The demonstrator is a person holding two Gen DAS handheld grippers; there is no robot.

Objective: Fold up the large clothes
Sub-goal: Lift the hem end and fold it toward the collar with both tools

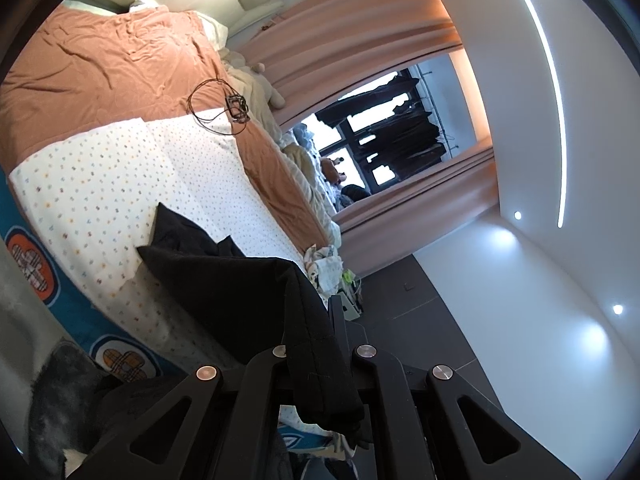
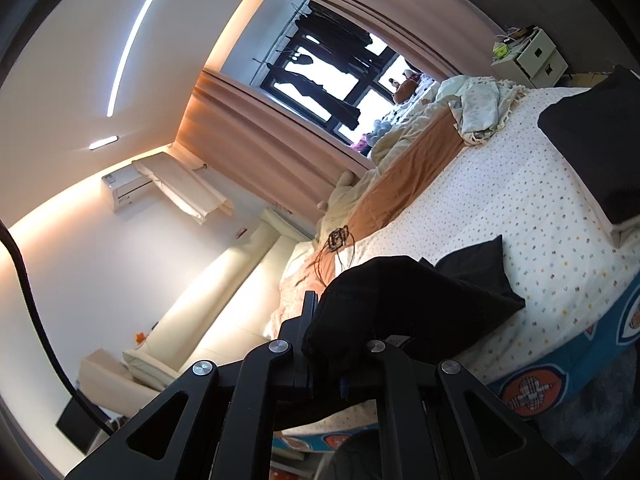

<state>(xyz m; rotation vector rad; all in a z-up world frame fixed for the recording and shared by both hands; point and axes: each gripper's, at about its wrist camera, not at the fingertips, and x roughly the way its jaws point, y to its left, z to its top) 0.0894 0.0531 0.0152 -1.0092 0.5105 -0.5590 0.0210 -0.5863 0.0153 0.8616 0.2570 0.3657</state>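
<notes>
A large black garment hangs stretched above the bed, held at two ends. My left gripper is shut on one edge of it, and cloth drapes down over the fingers. My right gripper is shut on another bunched edge of the black garment. The garment's loose end touches the white dotted sheet. The same sheet shows in the left wrist view. The fingertips are mostly hidden by cloth.
A folded black stack lies on the bed's far corner. A black cable with a small device lies on the orange cover. Crumpled pale clothes and plush toys line the window side. A nightstand stands beyond.
</notes>
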